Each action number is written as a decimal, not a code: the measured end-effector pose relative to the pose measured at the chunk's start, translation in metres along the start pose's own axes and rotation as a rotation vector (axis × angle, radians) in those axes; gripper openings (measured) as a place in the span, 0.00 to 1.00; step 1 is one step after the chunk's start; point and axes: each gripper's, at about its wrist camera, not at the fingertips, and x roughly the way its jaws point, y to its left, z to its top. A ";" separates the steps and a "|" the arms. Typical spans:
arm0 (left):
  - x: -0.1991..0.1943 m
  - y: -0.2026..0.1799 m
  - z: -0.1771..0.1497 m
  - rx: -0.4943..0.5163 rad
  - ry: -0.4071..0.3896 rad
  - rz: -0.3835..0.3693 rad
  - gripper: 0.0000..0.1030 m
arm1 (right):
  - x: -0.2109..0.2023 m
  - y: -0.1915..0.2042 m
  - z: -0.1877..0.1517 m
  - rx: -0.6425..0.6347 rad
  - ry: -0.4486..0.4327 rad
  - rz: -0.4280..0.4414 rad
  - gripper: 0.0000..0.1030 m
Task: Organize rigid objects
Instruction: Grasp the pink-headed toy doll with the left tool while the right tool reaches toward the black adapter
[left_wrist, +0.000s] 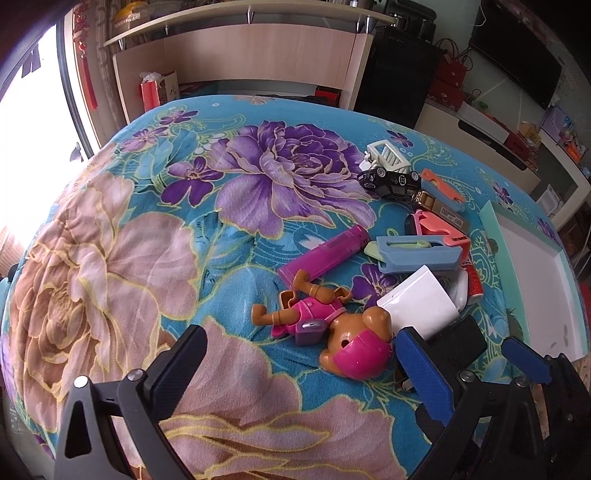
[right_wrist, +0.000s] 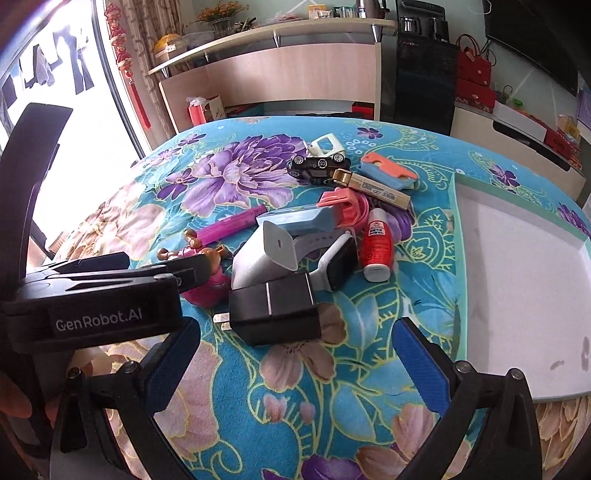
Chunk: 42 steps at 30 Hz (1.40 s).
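The black charger (right_wrist: 274, 316) lies just ahead of the wide-open right gripper (right_wrist: 295, 354), long side across; the left gripper (left_wrist: 295, 365), also wide, hovers beside it.

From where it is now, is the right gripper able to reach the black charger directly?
Probably yes. The right gripper is open, and the black charger lies just ahead between its fingers, with only bare blanket before it. The white charger touches its far side.
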 end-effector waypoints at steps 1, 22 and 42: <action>0.002 0.000 0.000 0.006 0.001 -0.002 1.00 | 0.003 0.001 0.000 -0.005 0.004 0.003 1.00; 0.013 0.003 -0.001 -0.001 -0.013 -0.127 0.82 | 0.025 0.001 -0.001 0.003 0.011 0.046 0.69; 0.005 0.017 -0.008 -0.079 -0.061 -0.171 0.46 | 0.016 -0.007 -0.003 0.060 -0.002 0.083 0.69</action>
